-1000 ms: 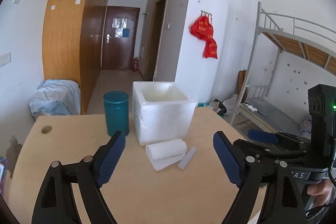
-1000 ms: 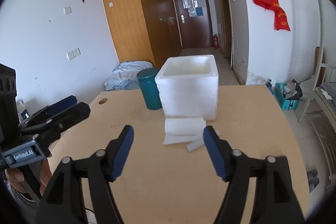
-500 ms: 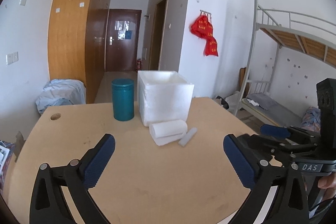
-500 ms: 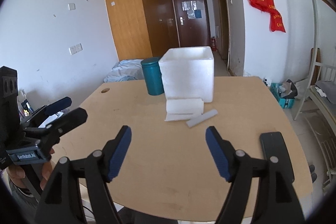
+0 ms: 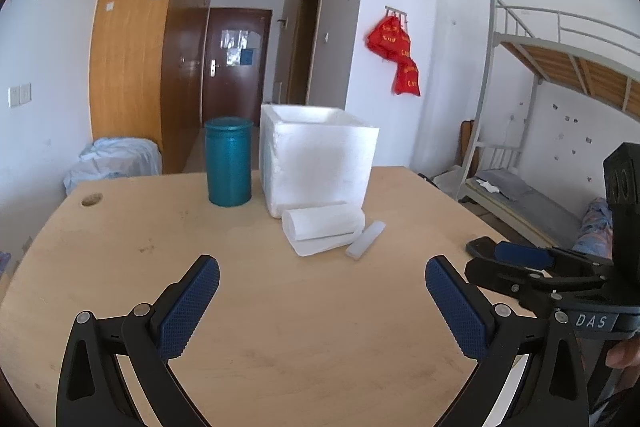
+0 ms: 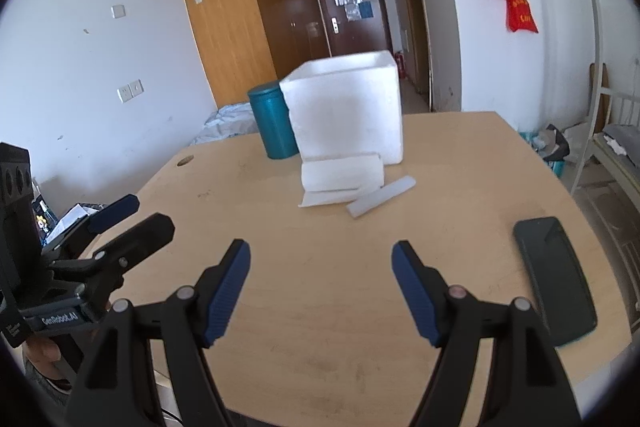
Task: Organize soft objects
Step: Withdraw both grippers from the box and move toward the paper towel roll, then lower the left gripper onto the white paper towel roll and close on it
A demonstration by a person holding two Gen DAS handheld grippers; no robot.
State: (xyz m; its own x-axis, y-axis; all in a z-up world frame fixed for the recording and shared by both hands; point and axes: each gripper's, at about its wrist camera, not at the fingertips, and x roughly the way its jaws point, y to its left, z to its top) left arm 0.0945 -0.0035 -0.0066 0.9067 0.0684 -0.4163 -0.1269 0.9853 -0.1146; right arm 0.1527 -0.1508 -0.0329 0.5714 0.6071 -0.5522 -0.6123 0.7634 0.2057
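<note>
nothing is sorted yet: the white roll (image 5: 323, 223) and the foam strip (image 5: 366, 240) lie on the table (image 5: 280, 327) well ahead of both tongs, just in front of the foam box (image 5: 316, 159), with a teal can (image 5: 228, 161) to its left. the left tongs (image 5: 322, 289) have just been opening and stand wide with nothing between them; the right tongs (image 6: 321, 277) gape too, empty. a phone (image 6: 554, 277) lies right of the right tongs. readable: "das" on the right tongs, "genrobot.ai" on the left.

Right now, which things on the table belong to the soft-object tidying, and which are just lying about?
Job:
- white foam box
- rolled white sheet
- small white foam strip

Lying about:
- teal canister
- black phone

Both claws stand open and empty.
</note>
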